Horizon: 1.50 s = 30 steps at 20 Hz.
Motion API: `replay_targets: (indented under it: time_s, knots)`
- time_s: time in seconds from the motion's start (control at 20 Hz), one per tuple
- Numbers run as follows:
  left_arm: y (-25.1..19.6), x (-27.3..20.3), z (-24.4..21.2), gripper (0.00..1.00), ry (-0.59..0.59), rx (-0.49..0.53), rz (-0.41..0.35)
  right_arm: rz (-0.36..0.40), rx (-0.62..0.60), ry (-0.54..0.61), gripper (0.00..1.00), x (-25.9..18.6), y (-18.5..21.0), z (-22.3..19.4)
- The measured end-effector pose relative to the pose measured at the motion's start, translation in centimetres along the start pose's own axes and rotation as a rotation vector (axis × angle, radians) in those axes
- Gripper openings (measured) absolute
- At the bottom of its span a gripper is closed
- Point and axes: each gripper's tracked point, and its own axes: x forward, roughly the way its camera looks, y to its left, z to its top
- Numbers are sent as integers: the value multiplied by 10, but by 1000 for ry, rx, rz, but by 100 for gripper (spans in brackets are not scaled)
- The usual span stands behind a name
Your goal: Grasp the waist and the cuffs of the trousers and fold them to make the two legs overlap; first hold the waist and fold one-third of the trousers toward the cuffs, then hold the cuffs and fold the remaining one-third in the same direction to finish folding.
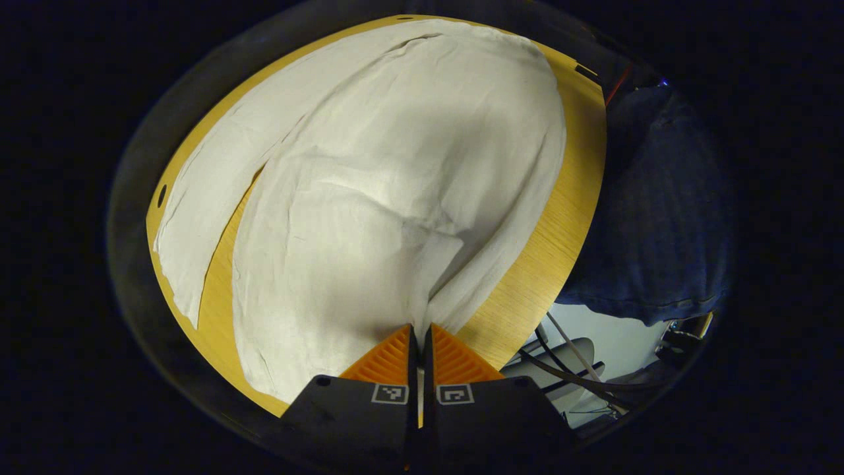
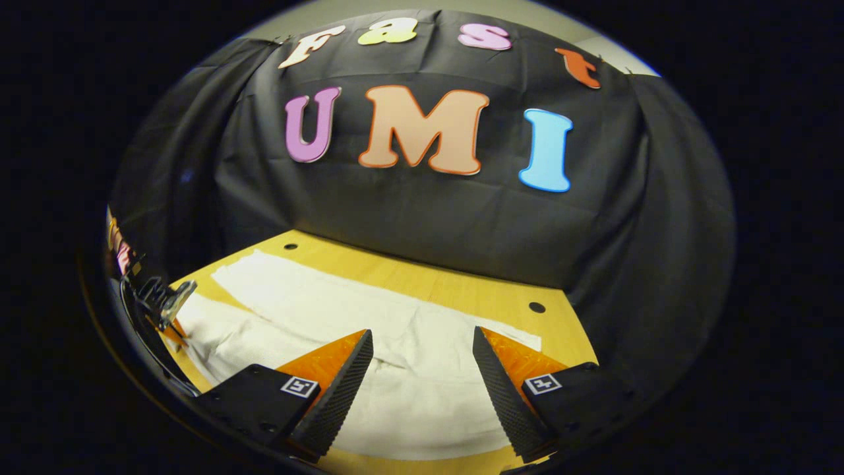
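White fabric dominates the left gripper view: the trousers (image 1: 369, 198) lie spread on a wooden table (image 1: 567, 218), with one leg lying apart along the left side and a strip of bare wood between the two legs. The left gripper (image 1: 420, 330) sits at the bottom of that view with its fingers drawn together, and a pinch of the cloth's near edge gathers into the narrow slit between them; folds radiate from that point. How deep the cloth runs between the fingers is hidden by the fingers themselves. To the right, a person's dark blue garment (image 1: 659, 211) is cut off by the view's edge, and cables (image 1: 567, 369) and pale floor beyond the table edge are hard to make out.

In the right gripper view, the right gripper (image 2: 422, 343) hangs above the trousers (image 2: 409, 382) with its fingers wide apart and nothing between them. The cloth lies flat across the table (image 2: 455, 284), under the booth's black wall (image 2: 422, 211). At the far left edge, a dark device (image 2: 158, 300) is distorted and cannot be identified with certainty.
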Motion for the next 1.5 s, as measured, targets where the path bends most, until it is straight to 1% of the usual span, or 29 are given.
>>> replay_targets:
  time_s: [0.15,0.3,0.55,0.7,0.8,1.0,1.2,1.25,1.4,1.45,1.5]
  knots:
    - [0,0,-1,0,40,12,-42,122,-106,125,98,2,5,-46]
    - [0,0,-1,0,60,26,-62,238,-196,266,99,-4,9,-98]
    - [0,0,-2,0,78,21,-74,369,-348,462,98,-15,1,-165]
    - [1,1,-1,0,81,17,-70,443,-431,549,98,-18,-4,-190]
    - [1,1,-1,0,82,16,-68,488,-459,606,98,-19,-3,-205]
    - [0,1,0,0,85,5,-72,539,-494,697,98,-19,-6,-227]
    - [0,1,-1,0,89,9,-72,573,-530,754,98,-21,-5,-240]
    - [1,1,-1,0,89,8,-72,585,-534,751,98,-20,-3,-239]
    - [0,2,-1,0,92,11,-69,588,-537,761,96,-20,-4,-240]
    - [0,2,-1,0,91,10,-67,582,-534,763,90,-20,-5,-240]
    - [0,2,0,0,90,11,-67,574,-529,766,88,-18,-6,-240]
